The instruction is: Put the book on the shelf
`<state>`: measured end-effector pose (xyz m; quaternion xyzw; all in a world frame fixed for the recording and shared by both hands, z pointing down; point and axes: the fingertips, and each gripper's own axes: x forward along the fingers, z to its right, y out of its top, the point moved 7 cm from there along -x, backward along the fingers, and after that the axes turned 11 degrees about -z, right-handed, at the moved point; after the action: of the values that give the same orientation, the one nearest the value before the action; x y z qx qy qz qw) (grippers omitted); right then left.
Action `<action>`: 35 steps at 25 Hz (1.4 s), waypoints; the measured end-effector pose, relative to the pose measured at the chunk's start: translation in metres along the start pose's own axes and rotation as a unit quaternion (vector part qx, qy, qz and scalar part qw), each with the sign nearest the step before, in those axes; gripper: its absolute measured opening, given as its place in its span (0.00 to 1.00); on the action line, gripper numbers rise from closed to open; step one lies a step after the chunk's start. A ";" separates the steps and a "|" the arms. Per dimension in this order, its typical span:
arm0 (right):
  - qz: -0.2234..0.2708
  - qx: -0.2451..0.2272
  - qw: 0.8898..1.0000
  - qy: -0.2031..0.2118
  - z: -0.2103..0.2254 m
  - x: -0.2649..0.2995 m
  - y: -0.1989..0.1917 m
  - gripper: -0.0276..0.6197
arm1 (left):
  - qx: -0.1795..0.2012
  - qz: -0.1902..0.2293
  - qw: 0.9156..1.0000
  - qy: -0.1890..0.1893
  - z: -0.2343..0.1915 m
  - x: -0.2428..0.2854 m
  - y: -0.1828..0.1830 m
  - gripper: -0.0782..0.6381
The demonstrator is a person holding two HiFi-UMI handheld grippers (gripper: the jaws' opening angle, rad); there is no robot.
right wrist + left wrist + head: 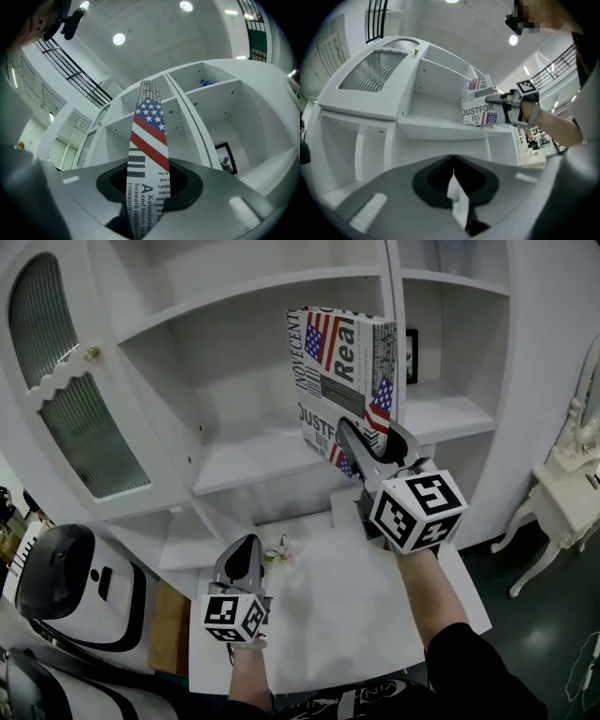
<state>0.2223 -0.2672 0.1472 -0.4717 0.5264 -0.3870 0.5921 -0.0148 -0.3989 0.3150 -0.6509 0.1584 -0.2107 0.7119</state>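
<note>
Now the right gripper is clamping its jaws on the book's lower edge, holding it upright before the open shelf, seemingly so it can slide in standing. The left gripper is idling over the desk, jaws closed and empty.

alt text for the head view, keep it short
A person's right gripper holds a book with a flag-and-newsprint cover upright in its jaws, in front of an open compartment of a white shelf unit. The left gripper sits lower, above a white table, jaws together.
</note>
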 end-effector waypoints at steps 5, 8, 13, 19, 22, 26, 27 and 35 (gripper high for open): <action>-0.041 -0.022 0.999 -0.020 -0.015 0.037 -0.002 0.29 | -0.010 -0.005 1.000 -0.003 -0.025 0.007 0.000 0.11; -0.056 -0.033 0.997 -0.037 -0.021 0.051 -0.002 0.29 | -0.009 -0.003 1.000 -0.017 -0.038 0.012 0.002 0.11; -0.092 -0.036 0.993 -0.064 -0.020 0.066 -0.004 0.29 | -0.005 -0.006 0.999 -0.048 -0.052 0.021 0.006 0.11; -0.147 -0.025 0.986 -0.068 -0.007 0.085 -0.004 0.29 | -0.004 -0.004 0.996 -0.086 -0.056 0.037 0.006 0.11; -0.165 -0.028 0.983 -0.071 -0.005 0.097 -0.005 0.29 | -0.007 -0.003 0.995 -0.098 -0.057 0.042 0.004 0.11; -0.199 -0.036 0.976 -0.075 0.000 0.116 -0.008 0.29 | -0.013 -0.005 0.994 -0.111 -0.056 0.045 0.000 0.11; -0.205 -0.036 0.975 -0.077 0.001 0.121 -0.008 0.29 | -0.014 -0.004 0.993 -0.113 -0.056 0.046 -0.001 0.11; -0.233 -0.040 0.968 -0.086 0.003 0.152 -0.012 0.29 | -0.020 0.000 0.993 -0.114 -0.065 0.041 -0.003 0.11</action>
<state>0.2484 -0.4145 0.1195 -0.6359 0.3645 -0.4510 0.5093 -0.0124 -0.4752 0.3137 -0.6845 0.0804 -0.1324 0.7123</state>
